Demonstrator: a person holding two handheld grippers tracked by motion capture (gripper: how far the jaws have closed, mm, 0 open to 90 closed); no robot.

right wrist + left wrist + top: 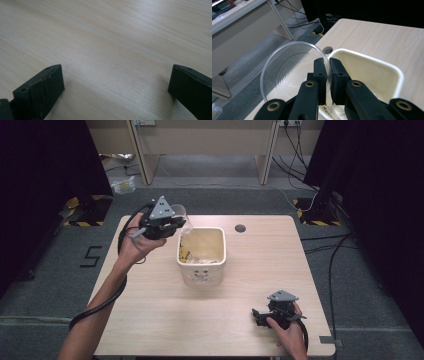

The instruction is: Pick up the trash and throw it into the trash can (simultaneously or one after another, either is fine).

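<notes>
On the wooden table (150, 310), the left gripper (329, 65) pinched a clear cup's (287, 67) rim at the bin's (220, 265) ten o'clock, the right gripper (116, 82) rested wide open, and the thin rim grip risked slipping.

Left gripper (176, 226): black body w/ grey three-cornered plate on top, black cable trailing from it along the forearm. Up close, left gripper (329, 62) has two flat black jaws on black link arms, brass-coloured rings round the pivot holes, small screw holes in the jaw blocks. Right gripper (256, 315): same black build, grey plate, black cable. Right gripper (116, 82) jaws matte black, blocky, pad face ridged. Both forearms bare, no sleeves.
</notes>
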